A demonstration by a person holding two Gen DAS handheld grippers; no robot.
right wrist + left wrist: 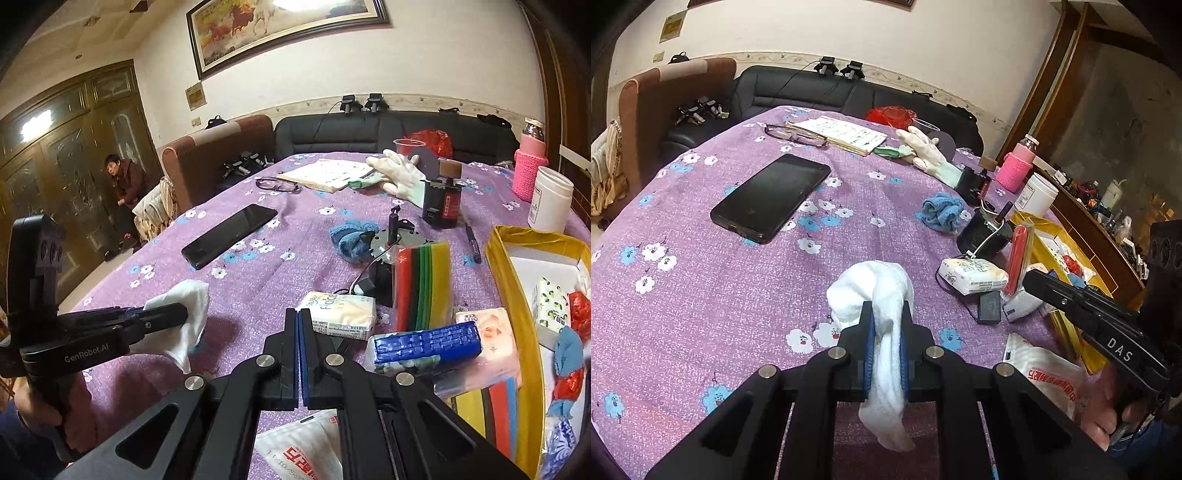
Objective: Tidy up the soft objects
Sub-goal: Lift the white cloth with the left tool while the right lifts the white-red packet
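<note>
The left gripper point(886, 314) has its jaws pinching a white cloth point(875, 288), lifted off the purple worktop point(701, 314), likely bound for the yellow box point(517, 295) of soft items at right. The right gripper point(299, 321) hovers with jaws pressed together, empty.

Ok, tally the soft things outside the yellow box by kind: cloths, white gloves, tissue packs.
Cloths: 2 (white cloth in the left gripper, blue cloth)
White gloves: 1
Tissue packs: 3 (cream pack, blue pack, pink pack)
Total: 6
</note>
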